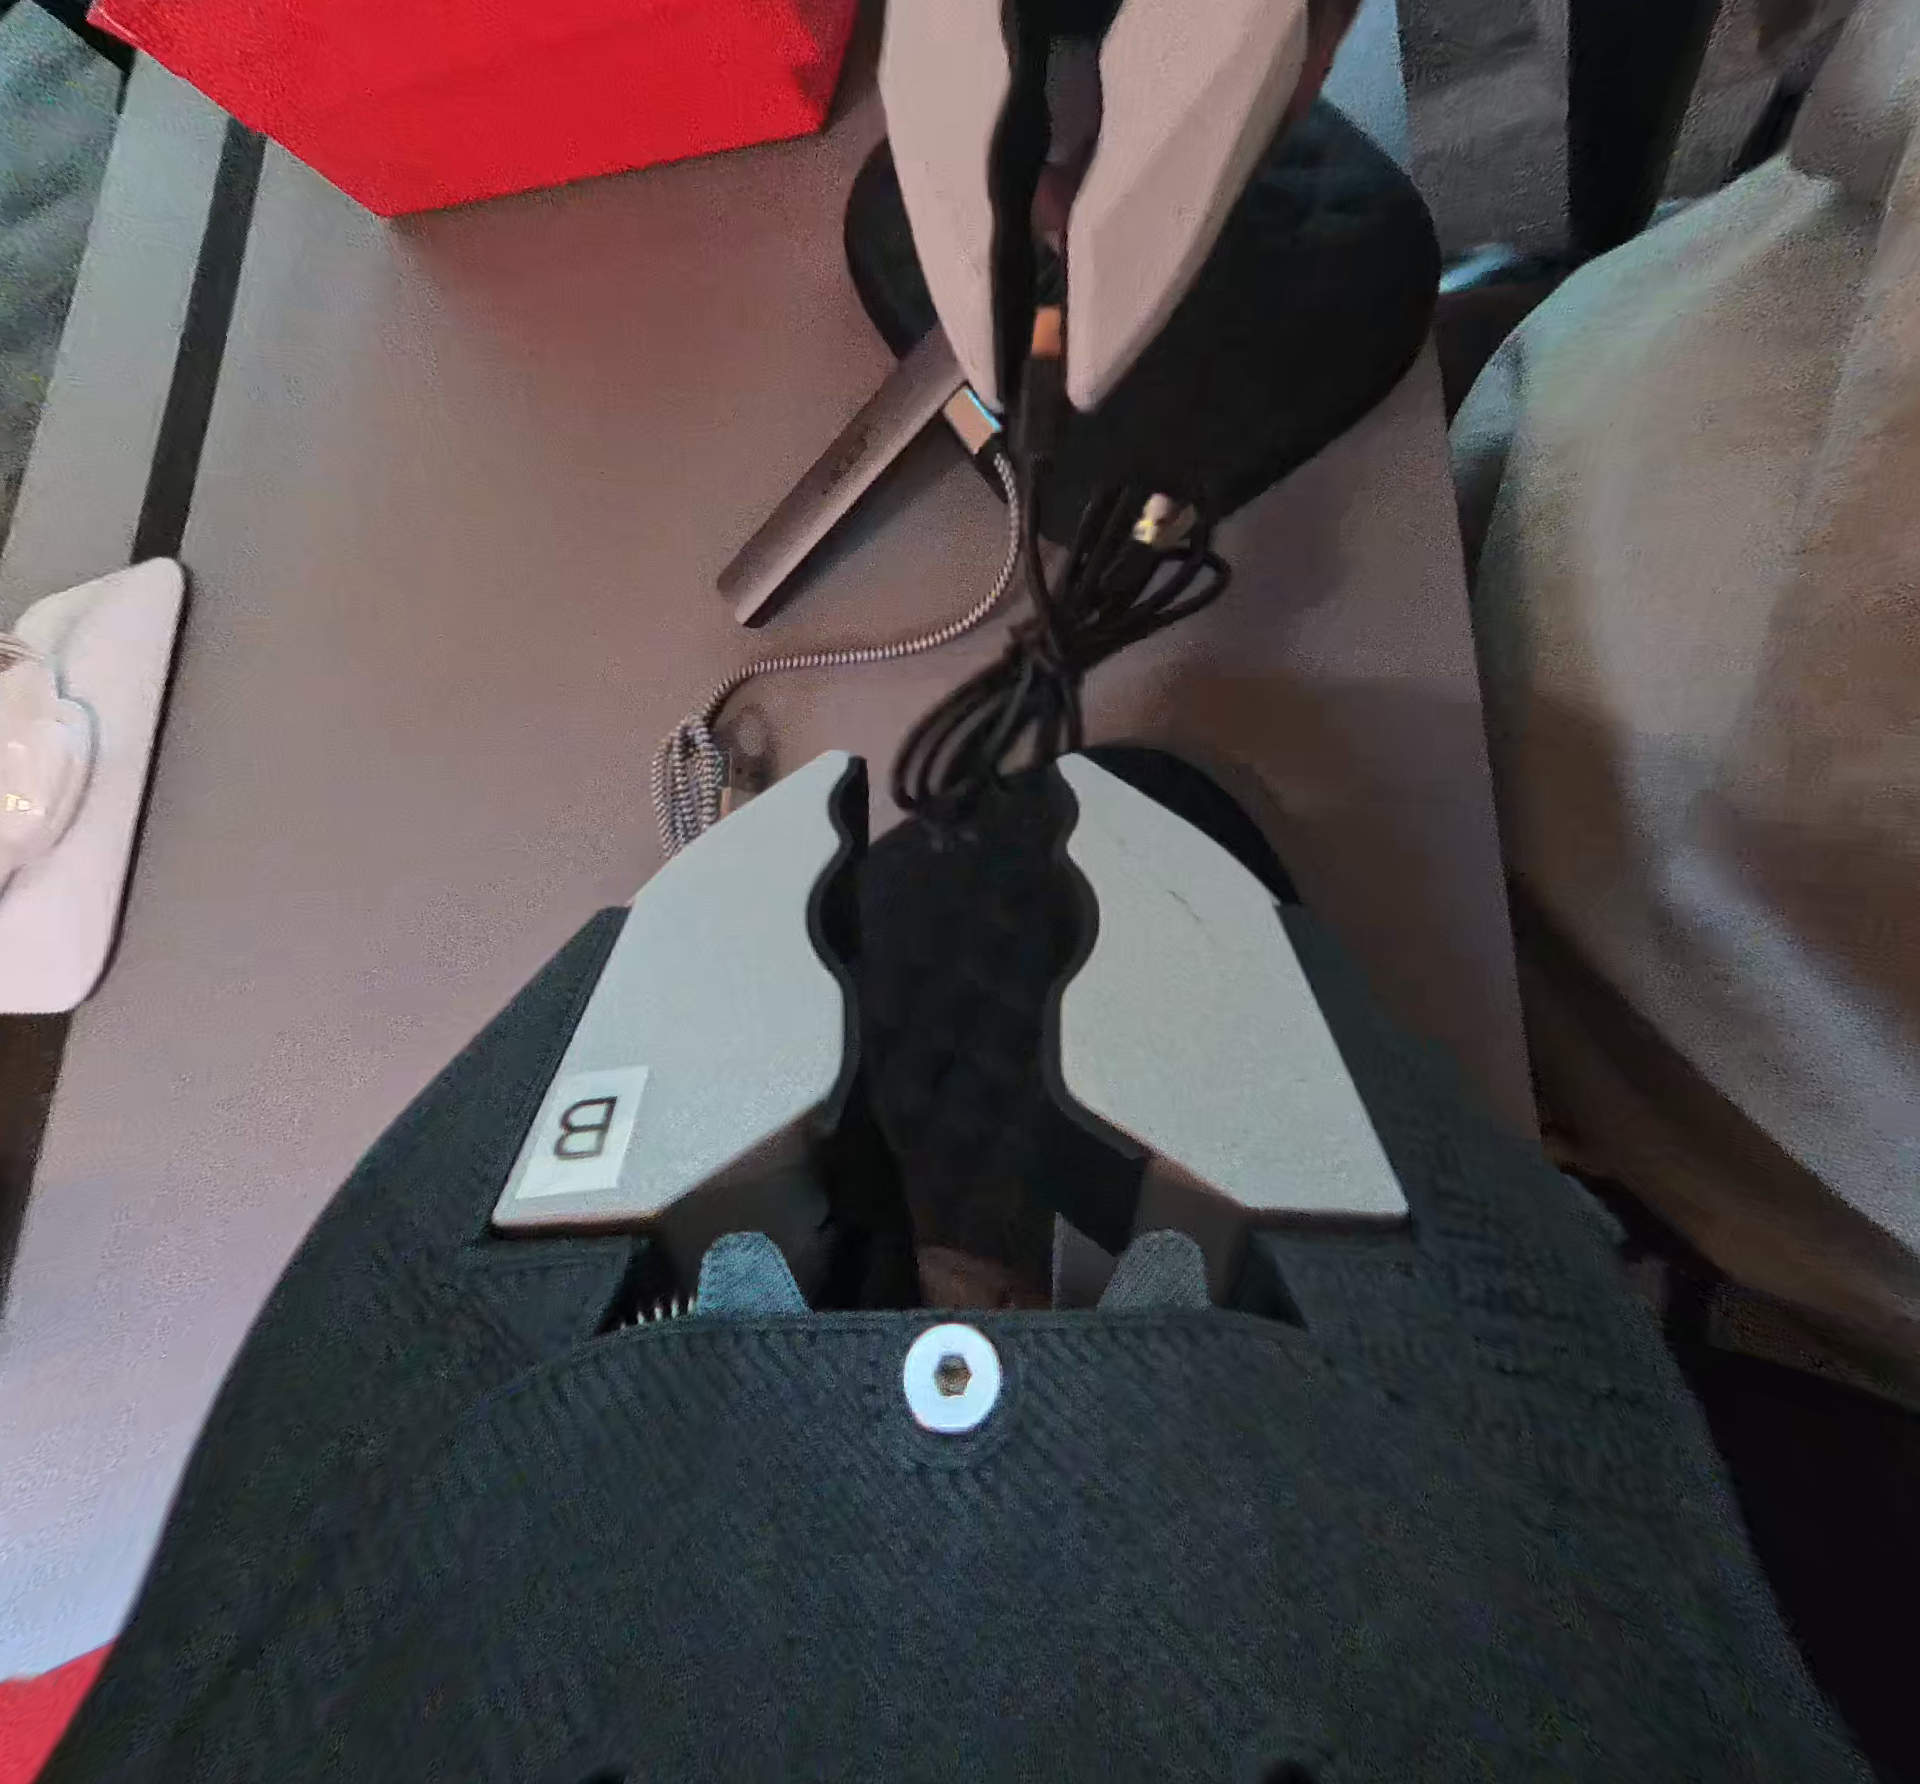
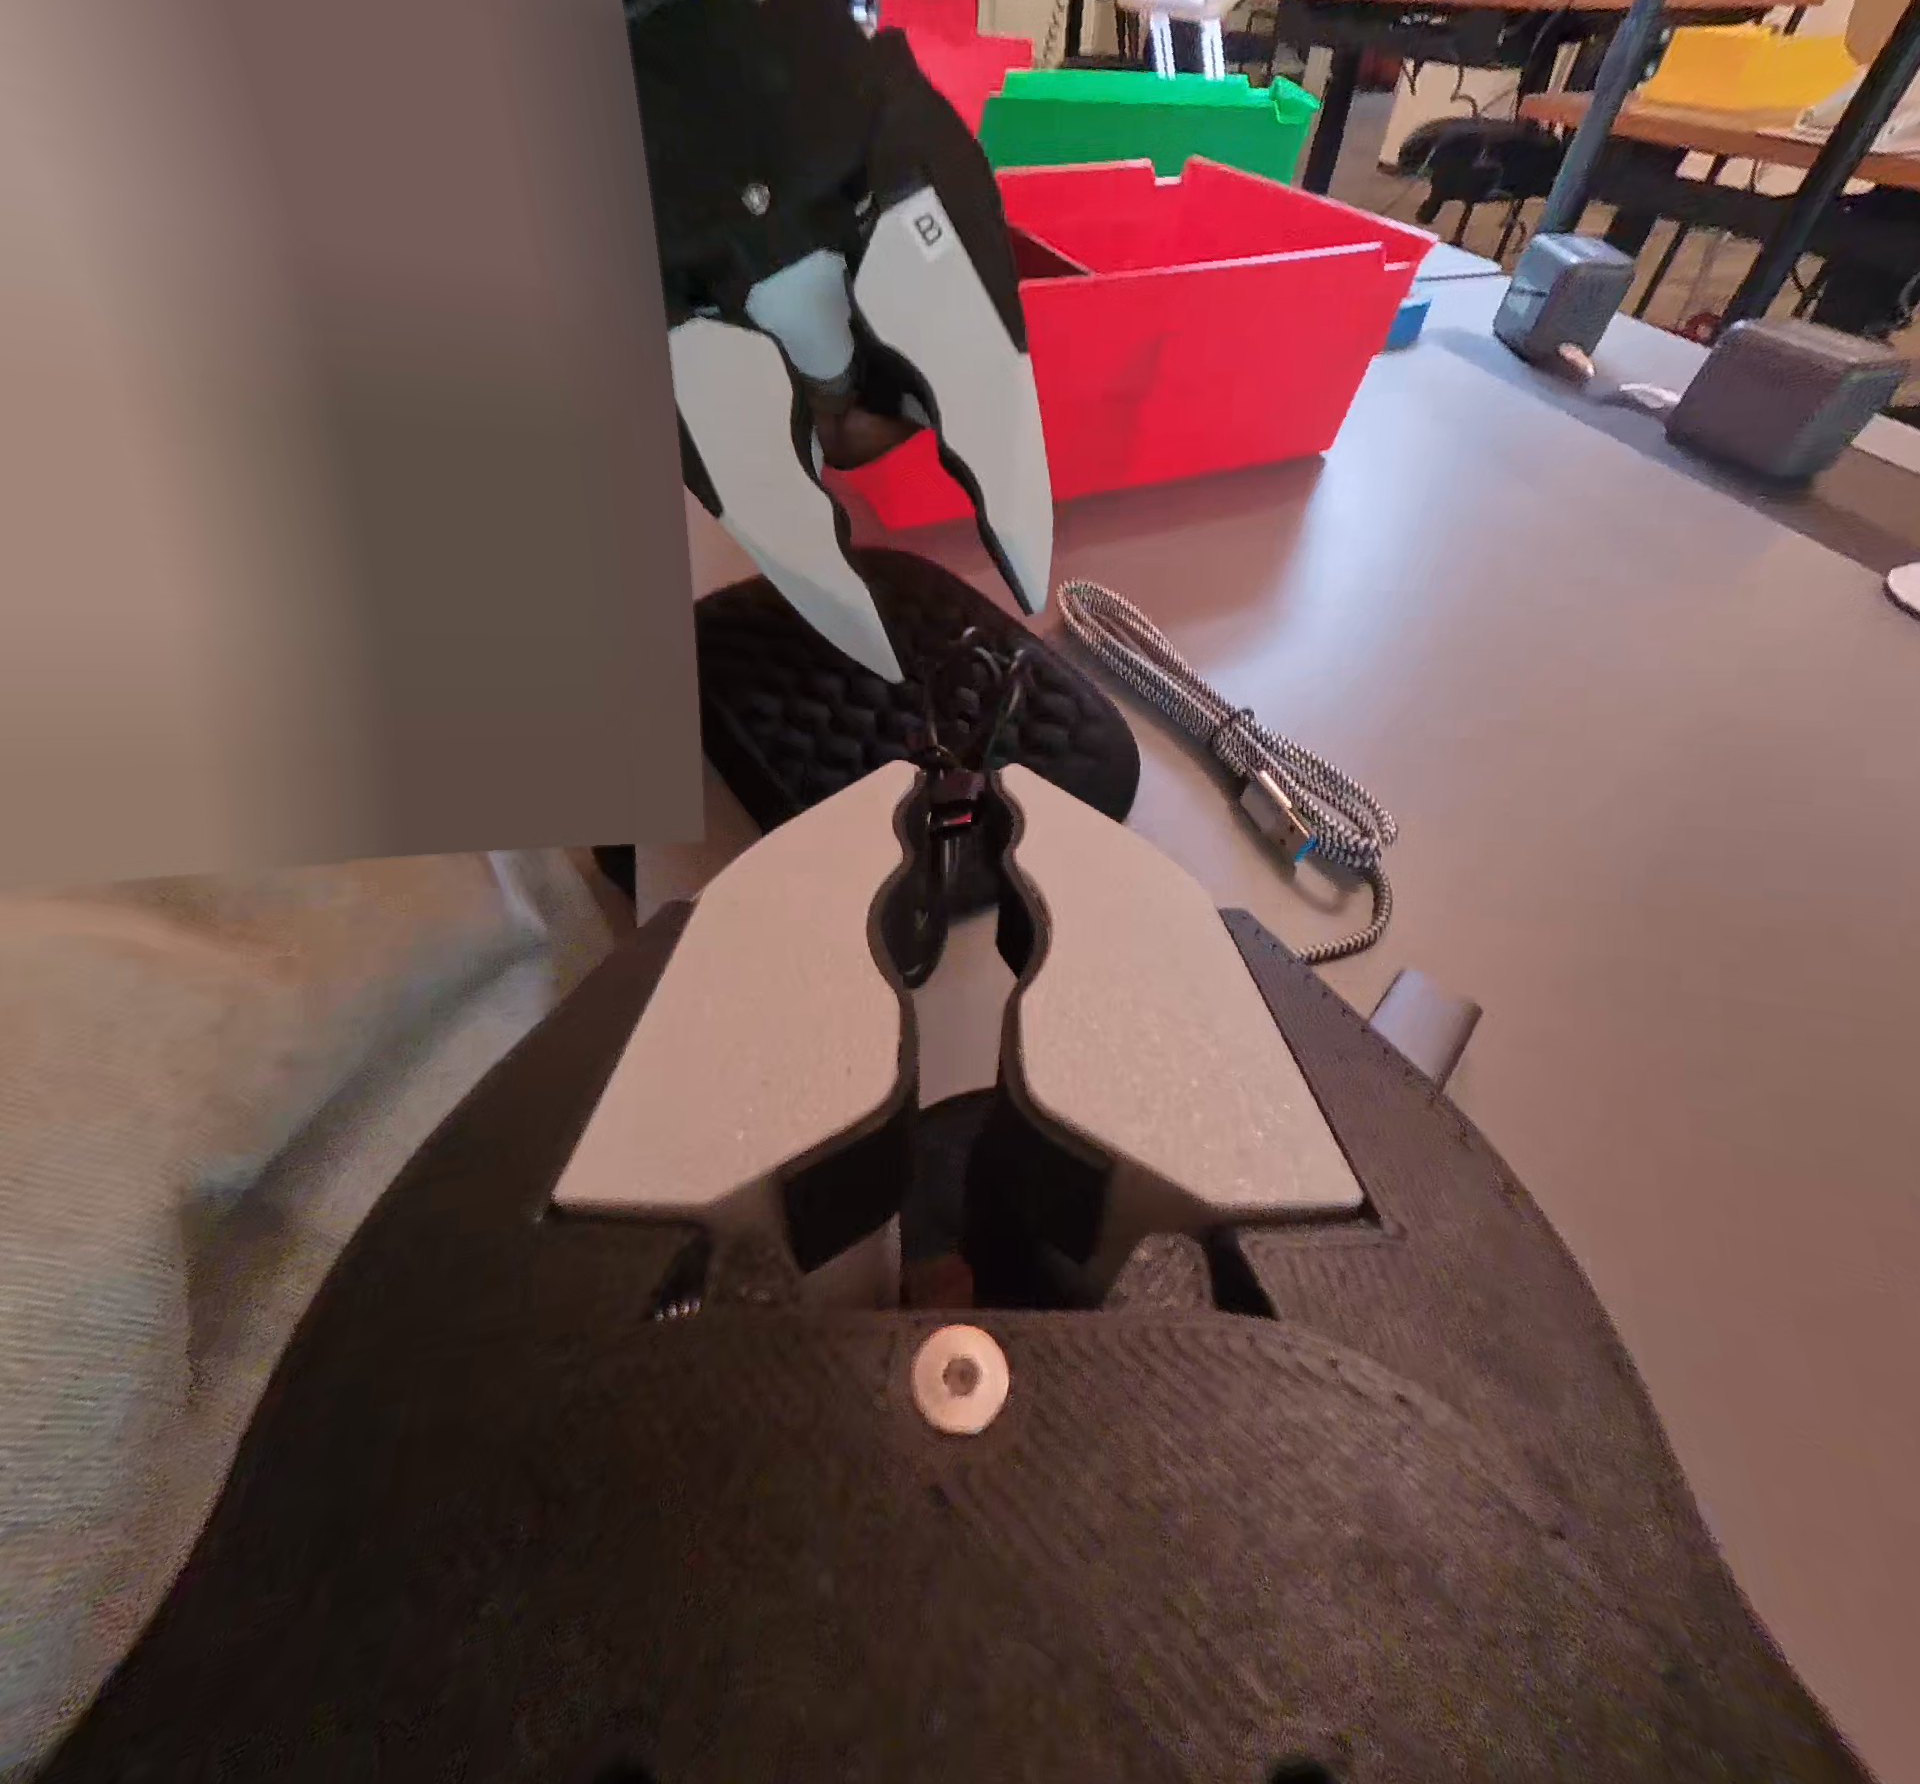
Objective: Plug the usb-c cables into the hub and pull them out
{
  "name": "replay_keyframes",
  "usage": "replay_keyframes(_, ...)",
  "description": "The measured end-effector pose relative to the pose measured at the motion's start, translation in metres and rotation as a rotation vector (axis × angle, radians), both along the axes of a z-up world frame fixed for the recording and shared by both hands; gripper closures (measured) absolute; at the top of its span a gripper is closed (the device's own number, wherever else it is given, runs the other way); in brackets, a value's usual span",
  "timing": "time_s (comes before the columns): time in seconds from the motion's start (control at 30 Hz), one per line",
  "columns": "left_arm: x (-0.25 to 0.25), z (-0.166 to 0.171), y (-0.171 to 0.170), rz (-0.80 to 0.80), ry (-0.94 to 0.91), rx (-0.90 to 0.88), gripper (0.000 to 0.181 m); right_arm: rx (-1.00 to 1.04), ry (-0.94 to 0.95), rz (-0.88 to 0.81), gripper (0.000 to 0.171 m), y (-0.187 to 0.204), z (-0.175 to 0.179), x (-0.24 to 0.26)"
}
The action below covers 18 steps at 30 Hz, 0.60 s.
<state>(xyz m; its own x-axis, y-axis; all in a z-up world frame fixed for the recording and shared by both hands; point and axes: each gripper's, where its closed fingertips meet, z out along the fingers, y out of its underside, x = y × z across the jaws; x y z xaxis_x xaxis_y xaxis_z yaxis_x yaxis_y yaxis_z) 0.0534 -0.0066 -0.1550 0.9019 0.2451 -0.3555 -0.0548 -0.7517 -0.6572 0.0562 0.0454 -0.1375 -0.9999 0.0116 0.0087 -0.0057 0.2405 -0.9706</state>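
A slim grey hub [image 1: 821,508] lies on the grey table, and a braided cable [image 1: 883,656] is plugged into its near end by a silver plug. My right gripper [image 2: 956,784] is shut on the plug end of a bundled black usb-c cable [image 2: 951,815]. It holds that cable above a black pad [image 2: 831,695]. In the left wrist view the right gripper [image 1: 1039,394] comes down from the top, and the black cable [image 1: 1039,674] hangs below it. My left gripper [image 1: 961,773] is open, with the bundle's lower loops between its tips. It also shows in the right wrist view [image 2: 956,638].
A red bin [image 1: 468,41] stands beyond the hub, with a green bin [image 2: 1132,124] behind it. Two grey boxes [image 2: 1787,404] sit at the far right. A white object [image 1: 83,778] lies at the left edge. A person's light clothing [image 1: 1714,591] is close on the right. The tips of one gripper are about 6 cm away from the tips of the other. It is some 12 cm from my right tips to the slim grey hub [image 1: 821,508].
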Motion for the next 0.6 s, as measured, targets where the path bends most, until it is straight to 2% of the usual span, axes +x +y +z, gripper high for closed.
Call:
replay_keyframes(0.23, -0.003, 0.000, 0.018, -0.002, -0.021, 0.070, 0.148, 0.016, 0.011, -0.025, 0.162, 0.005, -0.002, -0.003)
replay_keyframes(0.5, -0.005, 0.006, 0.019, 0.005, 0.009, 0.113, 0.148, 0.028, 0.032, -0.028, 0.162, 0.004, -0.001, -0.003)
replay_keyframes(0.6, -0.011, 0.029, 0.019, 0.050, 0.017, 0.300, 0.148, 0.005, 0.031, -0.023, 0.163, 0.004, 0.004, -0.004)
